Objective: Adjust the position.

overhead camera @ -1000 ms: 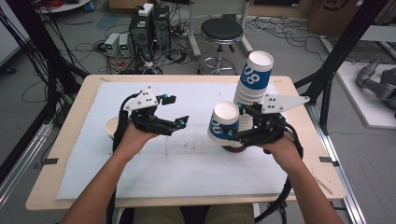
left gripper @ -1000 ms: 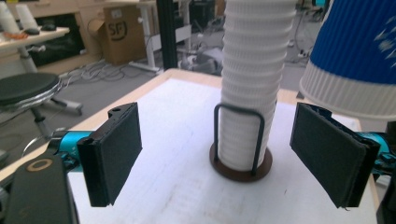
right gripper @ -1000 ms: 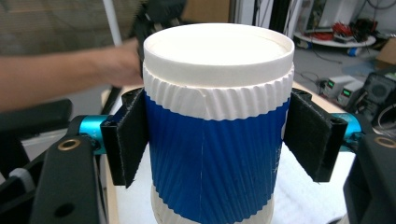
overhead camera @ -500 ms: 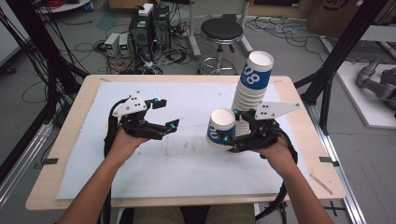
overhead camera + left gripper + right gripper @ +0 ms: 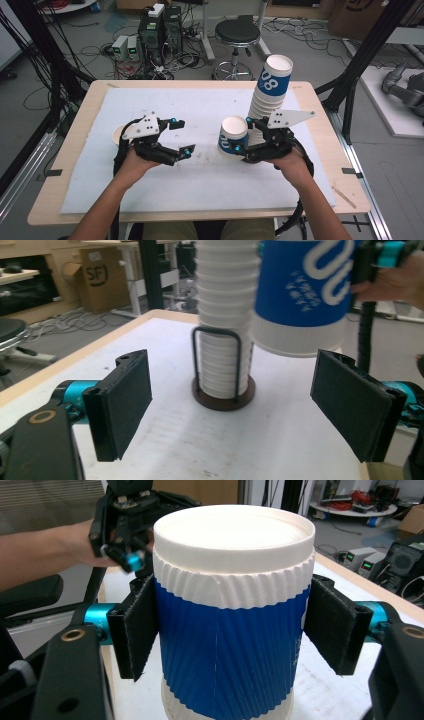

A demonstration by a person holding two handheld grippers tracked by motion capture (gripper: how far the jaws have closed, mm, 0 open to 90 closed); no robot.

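Note:
My right gripper (image 5: 239, 146) is shut on a blue-and-white ribbed paper cup (image 5: 233, 136), held upright above the white mat. In the right gripper view the cup (image 5: 231, 620) sits between both pads (image 5: 137, 630). Just behind it a tall tilted stack of the same cups (image 5: 269, 87) rises from a dark wire holder (image 5: 223, 392). My left gripper (image 5: 182, 135) is open and holds nothing, a hand's width left of the held cup. In the left gripper view its gripper (image 5: 240, 410) faces the stack (image 5: 222, 340), with the held cup (image 5: 300, 290) hanging at upper right.
A white mat (image 5: 200, 185) covers most of the wooden table (image 5: 320, 115). A round white cup rim (image 5: 117, 134) shows on the mat behind my left hand, partly hidden. Beyond the far edge are a stool (image 5: 237, 35), computers and cables.
My right gripper has carried the cup a little left and toward me, away from the stack. My left gripper drifted slightly toward me and stays open.

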